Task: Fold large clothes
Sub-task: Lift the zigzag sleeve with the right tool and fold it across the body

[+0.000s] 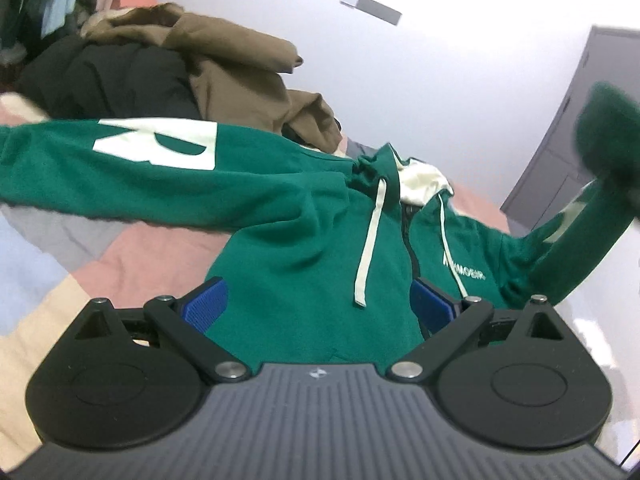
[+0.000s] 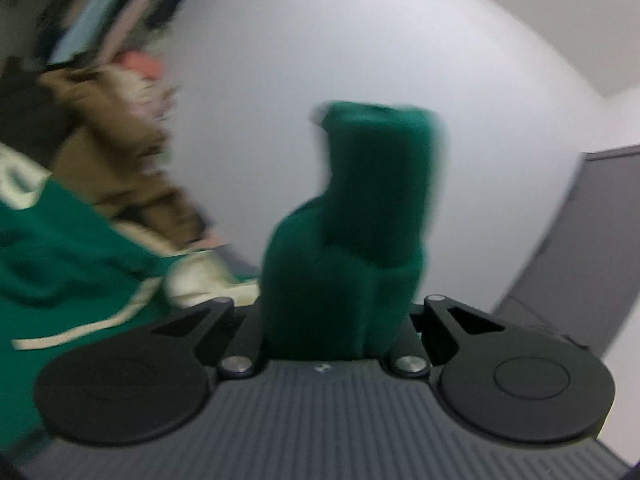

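Left wrist view low and close over the bed, facing the green hoodie (image 1: 304, 216), right wrist view nearer level, facing the wall, both sharing hoodie and brown clothes pile (image 1: 240, 60).

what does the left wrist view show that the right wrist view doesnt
Only the left wrist view: the hoodie's zipper front with small chest lettering, both drawstrings, the big white letter on the outstretched sleeve, the patchwork bedspread, and the left gripper open, its blue fingers apart.

Only the right wrist view: the right gripper shut on the green sleeve cuff, close up and blurred.

Both: the green hoodie, the brown garment pile, the white wall and the grey door.
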Available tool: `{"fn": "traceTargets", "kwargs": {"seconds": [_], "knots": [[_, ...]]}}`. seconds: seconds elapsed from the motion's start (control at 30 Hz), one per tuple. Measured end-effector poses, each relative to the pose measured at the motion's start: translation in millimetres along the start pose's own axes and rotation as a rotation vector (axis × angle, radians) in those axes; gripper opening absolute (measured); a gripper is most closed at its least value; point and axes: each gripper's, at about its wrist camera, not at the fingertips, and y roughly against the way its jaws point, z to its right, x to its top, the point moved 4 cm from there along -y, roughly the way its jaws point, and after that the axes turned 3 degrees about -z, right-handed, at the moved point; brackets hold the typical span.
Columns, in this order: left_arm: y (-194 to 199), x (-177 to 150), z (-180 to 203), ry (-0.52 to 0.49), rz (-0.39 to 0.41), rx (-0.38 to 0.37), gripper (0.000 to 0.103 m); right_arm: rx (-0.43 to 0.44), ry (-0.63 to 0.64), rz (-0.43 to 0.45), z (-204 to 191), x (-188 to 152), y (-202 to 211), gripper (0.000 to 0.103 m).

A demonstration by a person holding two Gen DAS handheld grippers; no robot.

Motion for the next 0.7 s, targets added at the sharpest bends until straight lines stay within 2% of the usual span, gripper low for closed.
{"fn": "traceTargets", "kwargs": {"seconds": [0.13, 0.3, 0.37, 0.5, 0.6, 0.67, 0.7], "knots": [[-3.4, -0.6, -21.2, 0.080, -0.001, -0.049, 0.099, 0.074, -0.008, -0.059, -62.8, -5.3, -0.4, 0.014], [-11.5, 0.9, -41.5, 0.140, 0.017, -0.116, 0.099, 0.173, -0.026, -0.166, -136.4, -30.7, -6.0, 0.014], [-14.4, 2.1, -49.5, 0.167, 0.019, -0.132, 0.099, 0.212, -0.024, -0.183, -164.5, -31.3, 10.2, 0.014], [-19.5, 3.9, -57.3, 0.213, 0.013, -0.181, 0.099, 0.316, 0.001, -0.220, -211.6, -34.3, 7.9, 0.015], [-22.9, 5.3, -53.0, 0.198, 0.014, -0.198, 0.099, 0.405, 0.006, -0.286, -230.5, -51.7, 13.7, 0.038], [-23.9, 4.4, -47.6, 0.177, 0.012, -0.217, 0.099, 0.452, -0.005, -0.315, -236.5, -59.9, 19.2, 0.066], [-24.0, 3.4, -44.5, 0.164, 0.011, -0.222, 0.099, 0.474, -0.026, -0.327, -235.6, -63.3, 23.1, 0.071]]}}
